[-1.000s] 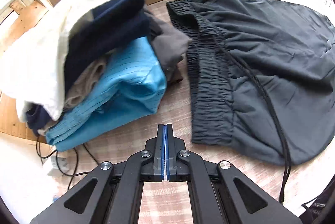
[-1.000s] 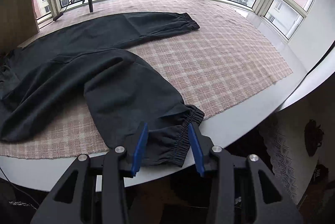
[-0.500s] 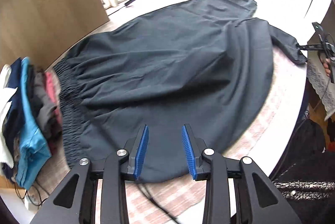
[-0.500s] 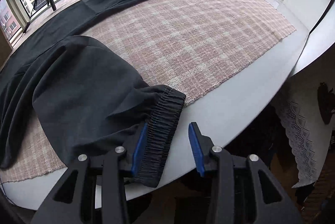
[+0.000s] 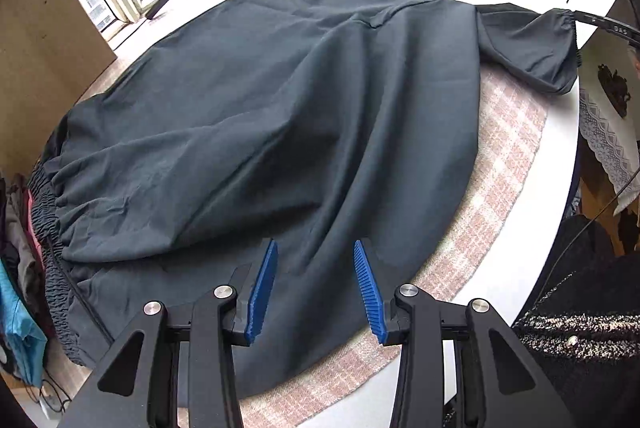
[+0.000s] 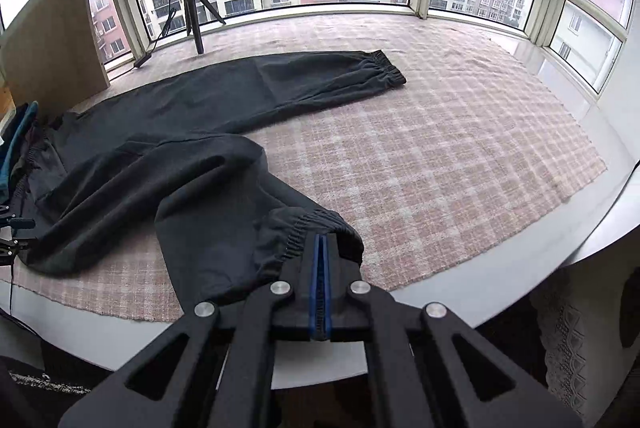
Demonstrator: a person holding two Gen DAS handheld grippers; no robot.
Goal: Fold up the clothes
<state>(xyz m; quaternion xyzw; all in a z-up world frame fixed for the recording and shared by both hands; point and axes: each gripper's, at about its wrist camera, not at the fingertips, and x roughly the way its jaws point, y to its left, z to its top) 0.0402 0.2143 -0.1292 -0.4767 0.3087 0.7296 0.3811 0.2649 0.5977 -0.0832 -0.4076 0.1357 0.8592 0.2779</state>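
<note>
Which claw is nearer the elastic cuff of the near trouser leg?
Right. The right claw is shut on the near cuff at the table edge. The left claw hangs open over the seat of the trousers, toward the waistband end.

White table [image 6: 520, 260], pink checked cloth [image 6: 440, 156], dark trousers [image 5: 280, 116] on it

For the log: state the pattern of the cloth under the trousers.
Pink-and-cream checked cloth, clearest in the right wrist view.

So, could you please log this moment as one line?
left gripper: open over trousers | right gripper: shut on near cuff
</note>
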